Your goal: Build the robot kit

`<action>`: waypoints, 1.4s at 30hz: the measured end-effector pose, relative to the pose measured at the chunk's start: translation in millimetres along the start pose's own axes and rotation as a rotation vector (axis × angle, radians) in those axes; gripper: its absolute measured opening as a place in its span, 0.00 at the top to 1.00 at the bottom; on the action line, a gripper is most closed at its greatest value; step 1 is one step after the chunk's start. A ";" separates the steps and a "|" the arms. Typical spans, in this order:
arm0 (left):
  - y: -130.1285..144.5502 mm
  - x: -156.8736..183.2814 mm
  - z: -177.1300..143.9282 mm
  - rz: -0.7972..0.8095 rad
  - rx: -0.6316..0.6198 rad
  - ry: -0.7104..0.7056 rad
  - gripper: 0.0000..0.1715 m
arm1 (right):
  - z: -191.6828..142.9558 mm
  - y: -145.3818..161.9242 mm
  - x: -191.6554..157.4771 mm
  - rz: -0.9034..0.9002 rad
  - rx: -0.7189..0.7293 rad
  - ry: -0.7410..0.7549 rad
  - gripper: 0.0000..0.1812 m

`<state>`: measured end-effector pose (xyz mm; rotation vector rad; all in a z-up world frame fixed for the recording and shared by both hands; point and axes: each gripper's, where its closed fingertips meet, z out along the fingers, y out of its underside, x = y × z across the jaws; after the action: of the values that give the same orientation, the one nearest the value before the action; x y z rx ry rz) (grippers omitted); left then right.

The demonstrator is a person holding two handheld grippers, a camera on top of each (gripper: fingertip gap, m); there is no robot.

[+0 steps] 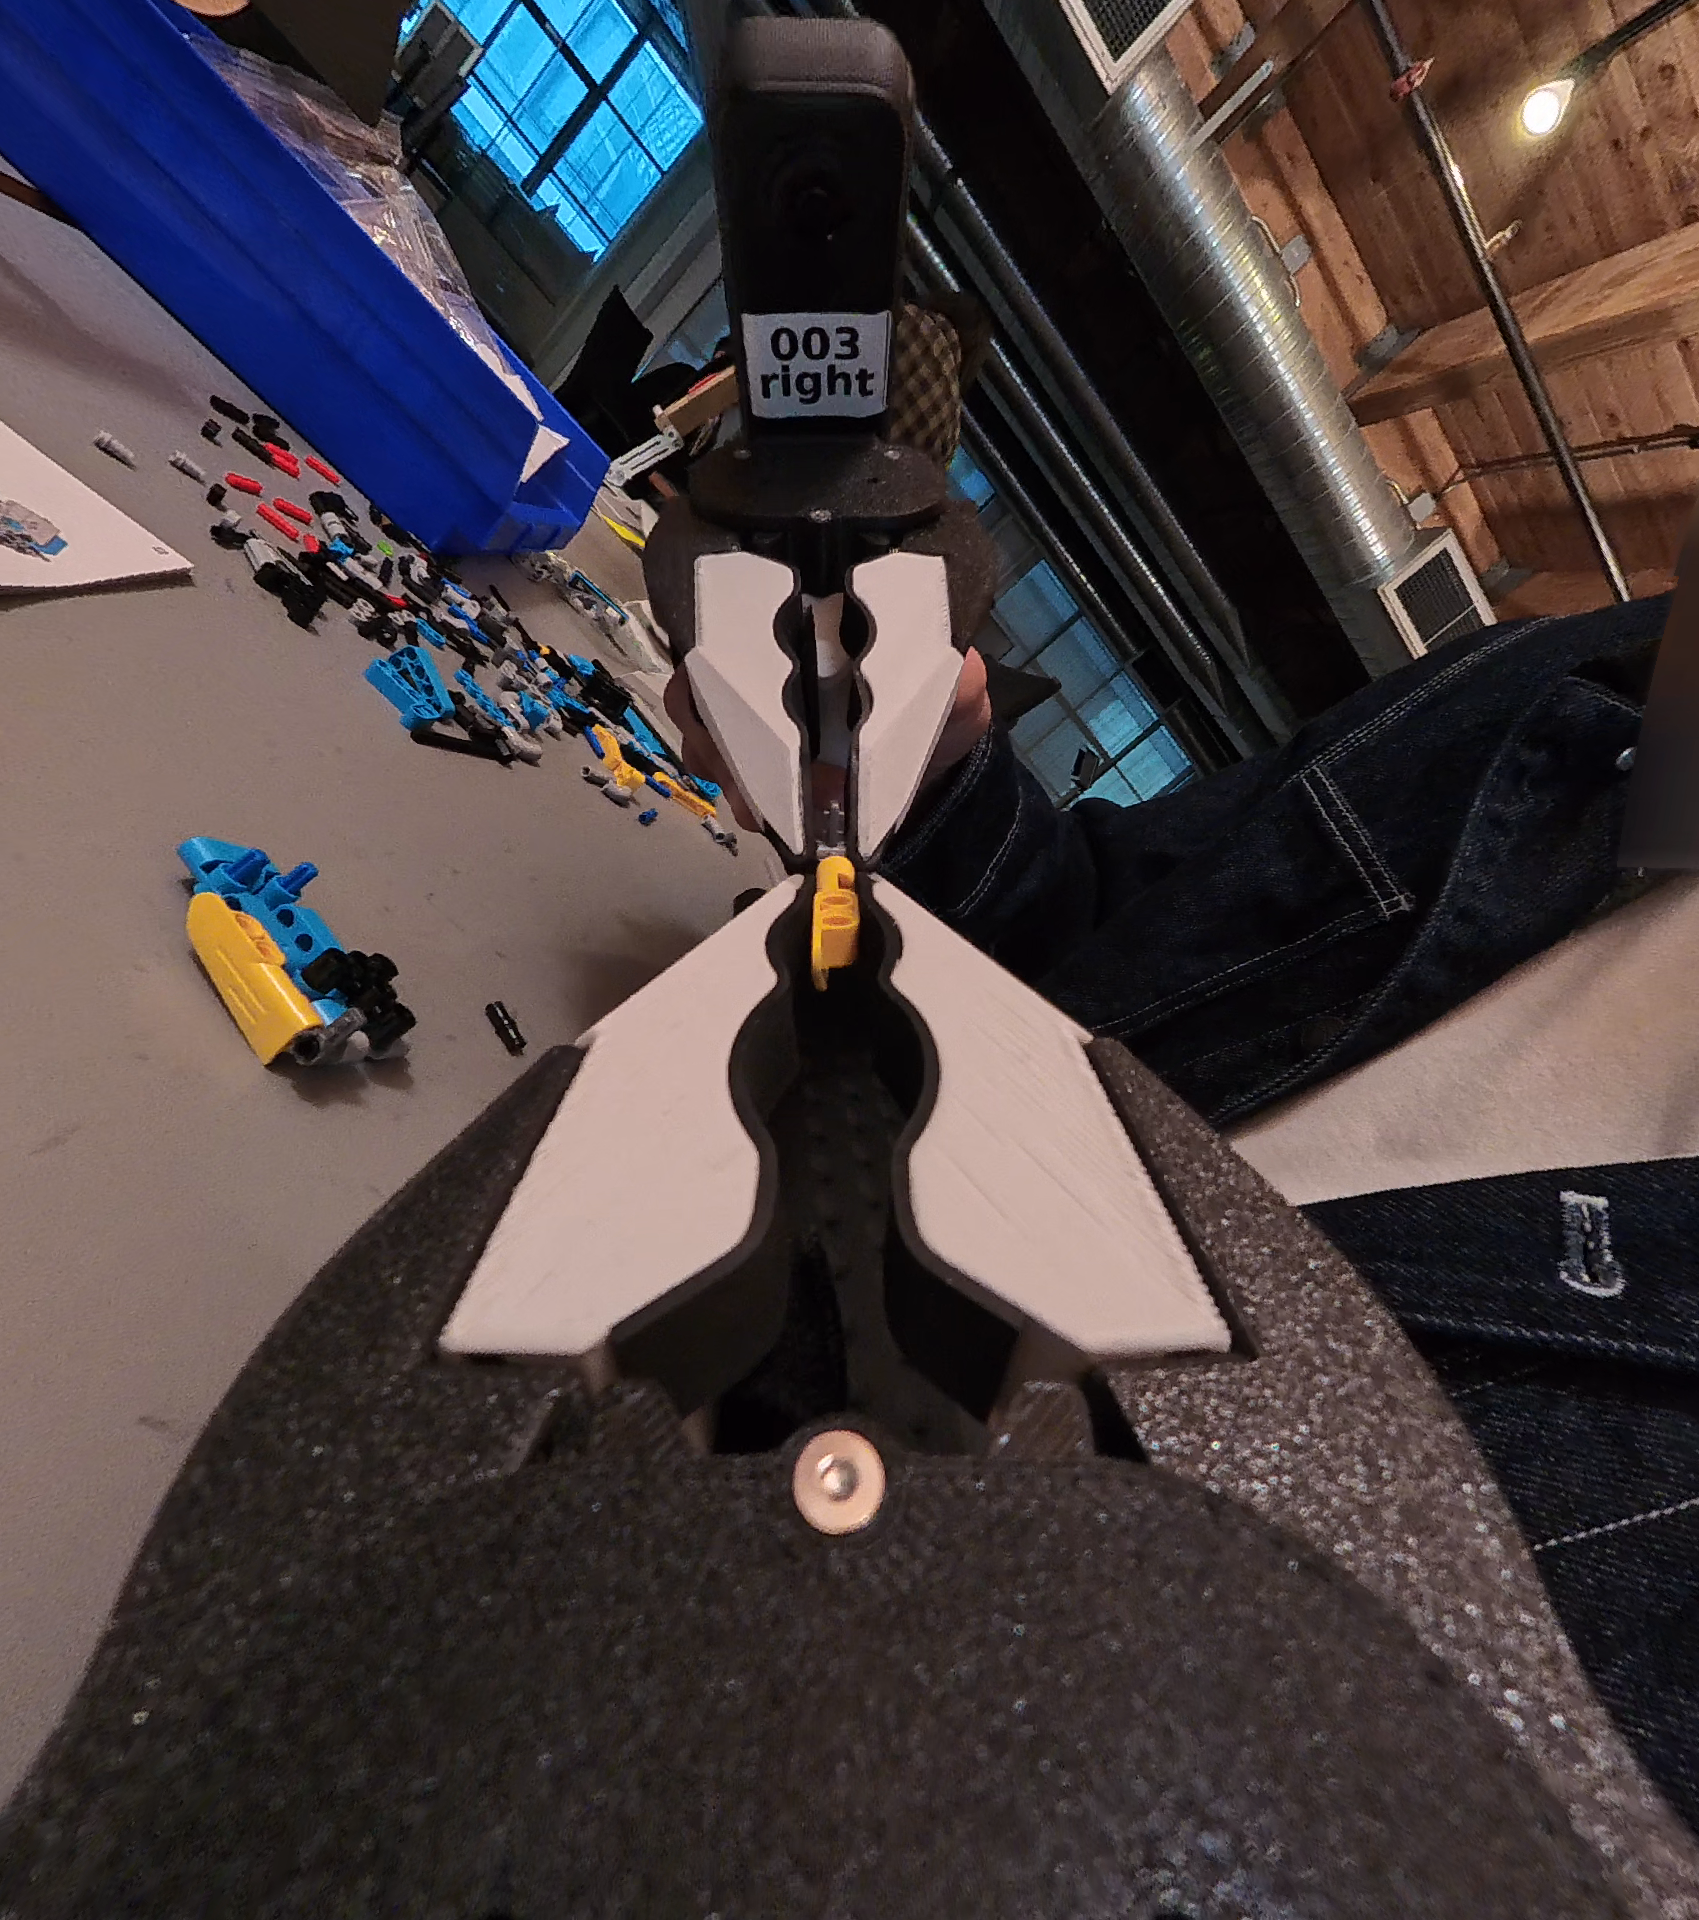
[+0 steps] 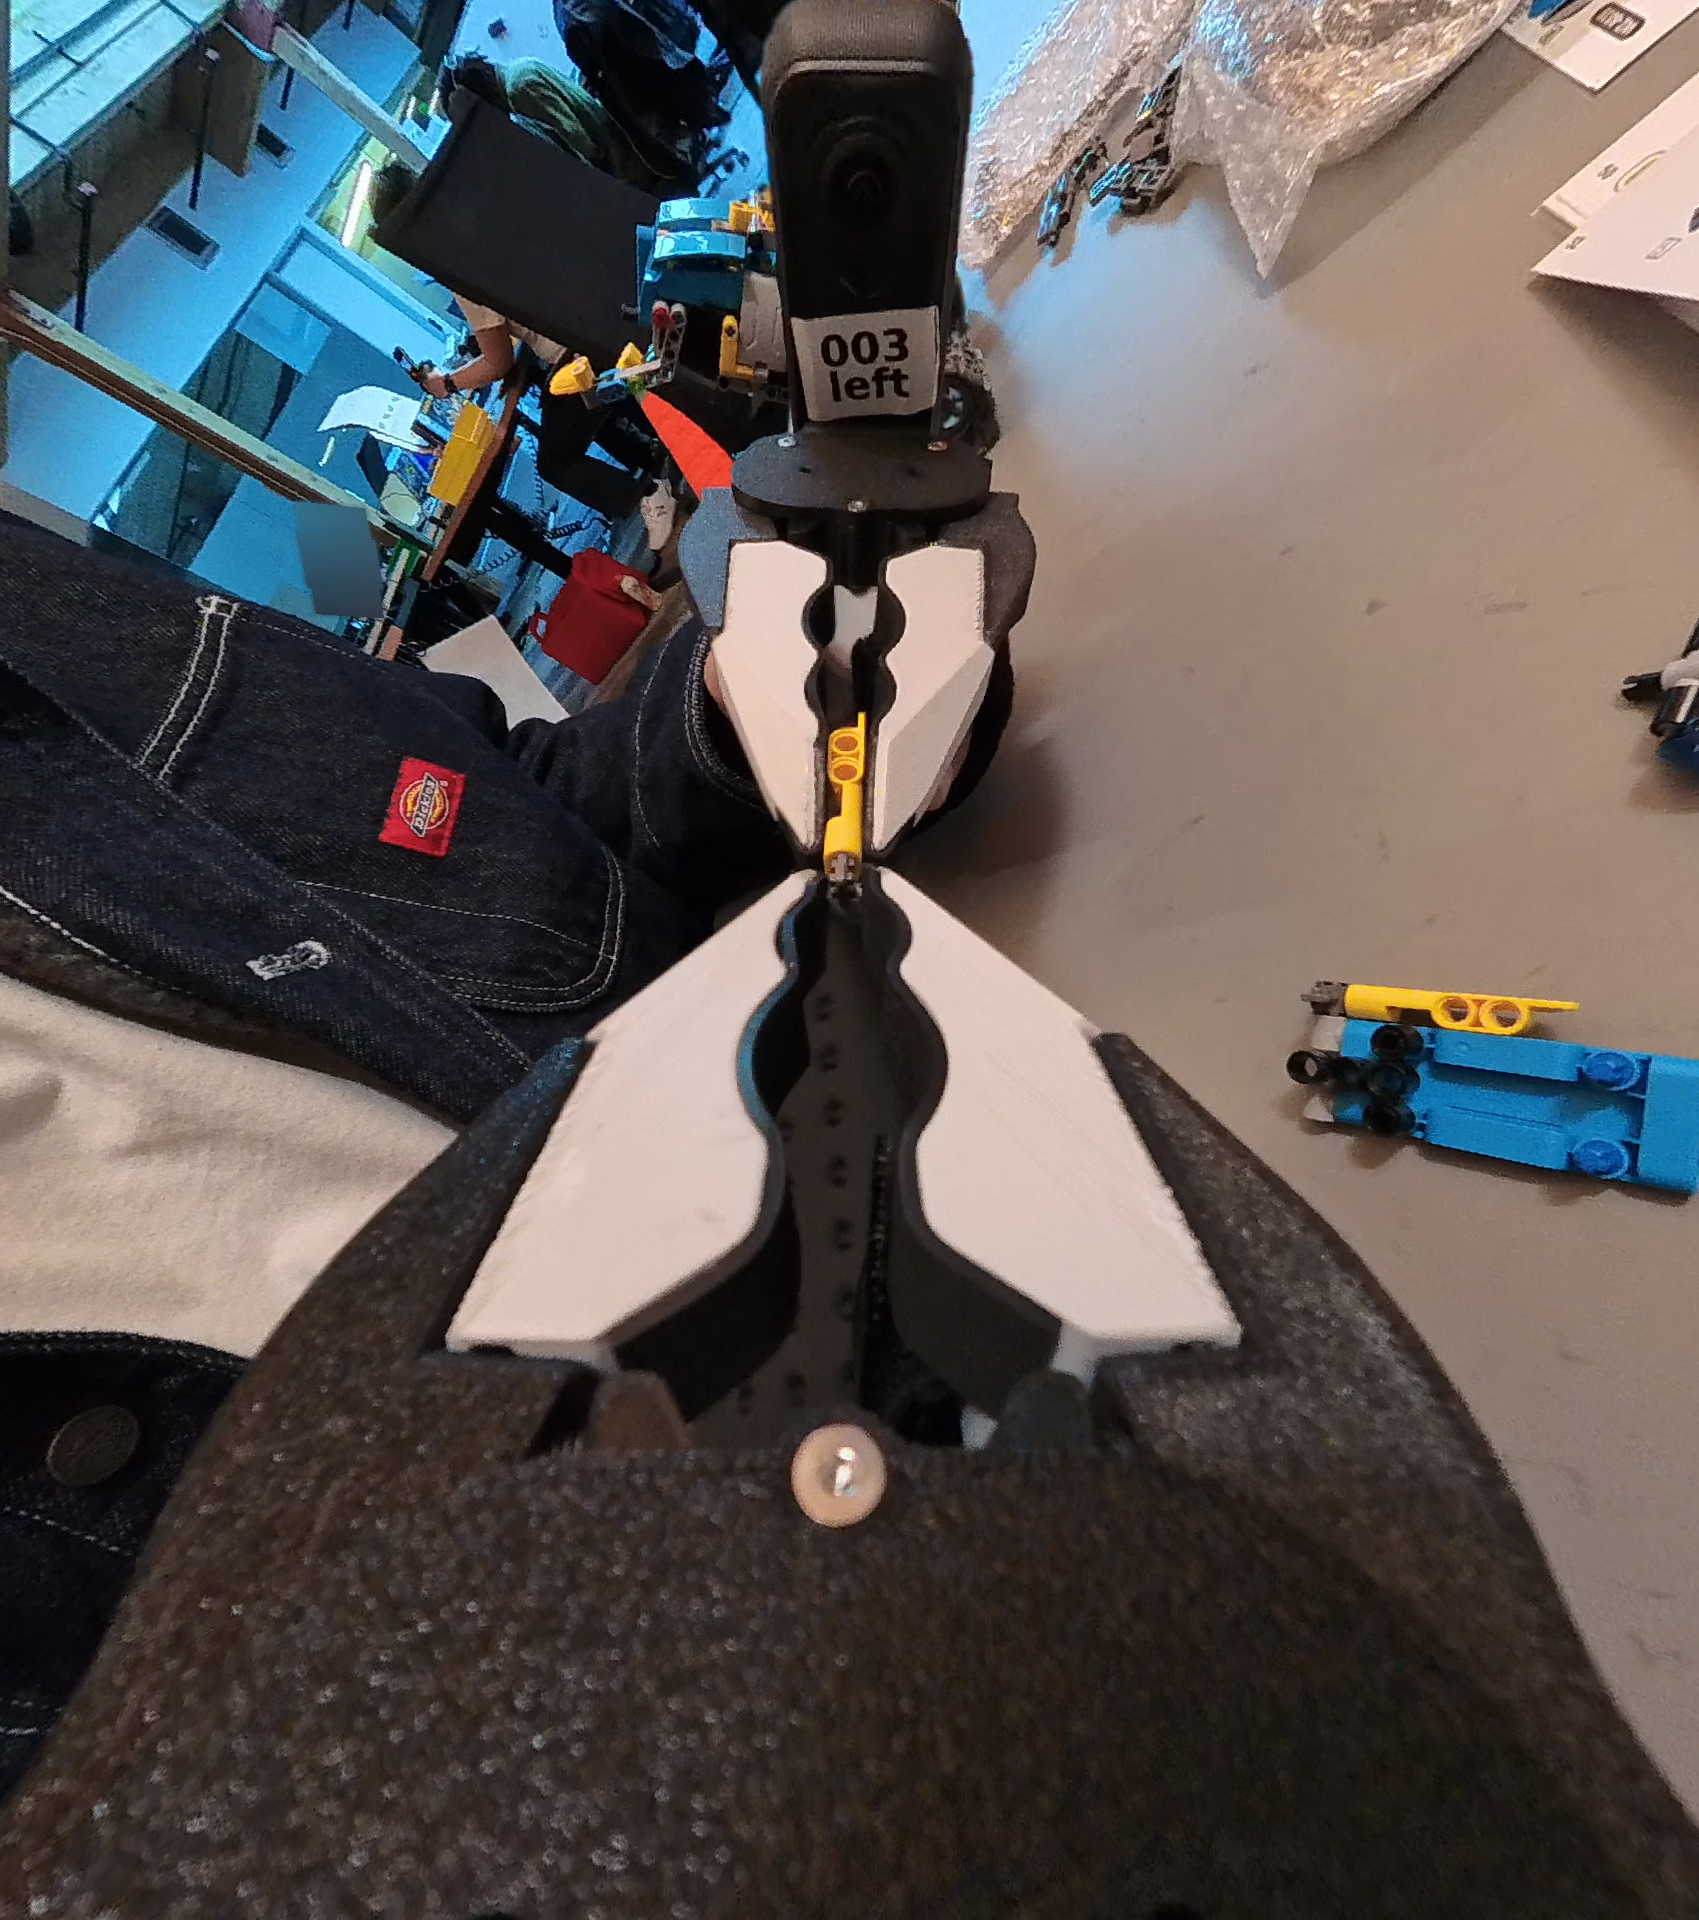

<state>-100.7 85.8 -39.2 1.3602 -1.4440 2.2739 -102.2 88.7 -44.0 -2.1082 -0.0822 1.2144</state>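
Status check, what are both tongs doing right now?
Left tongs shut on yellow piece. Right tongs shut on small grey pin, tip to tip. Nothing between.

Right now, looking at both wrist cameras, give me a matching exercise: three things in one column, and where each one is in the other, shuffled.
Things:
1. yellow piece
2. blue bin
3. blue and yellow assembly

Places:
A. behind the scattered loose parts
B. lying on the grey table, apart from the pile
C. clamped in the left gripper

Pairs: 1-C, 2-A, 3-B
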 end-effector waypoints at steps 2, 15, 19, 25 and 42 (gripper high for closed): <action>2.7 -2.0 0.8 0.012 -0.016 -0.017 0.97 | 0.4 2.2 2.1 0.004 -0.012 0.008 0.97; -4.6 -12.5 3.9 0.001 0.022 -0.060 0.96 | -1.9 -5.2 12.5 -0.017 0.041 0.022 0.97; -18.5 -11.2 -2.4 0.014 0.081 -0.051 0.96 | -16.7 -17.8 19.6 -0.116 0.129 0.102 0.91; -19.0 -10.1 -6.6 0.008 0.096 -0.046 0.96 | -12.8 -22.1 8.7 -0.085 0.243 -0.006 0.93; -11.9 -14.7 -2.7 0.084 0.065 -0.121 0.97 | 1.6 -16.0 13.8 -0.061 0.251 -0.009 0.97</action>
<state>-87.5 99.3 -42.5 1.5079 -1.5033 2.3461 -91.4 106.9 -45.3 -1.8694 0.0027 1.1351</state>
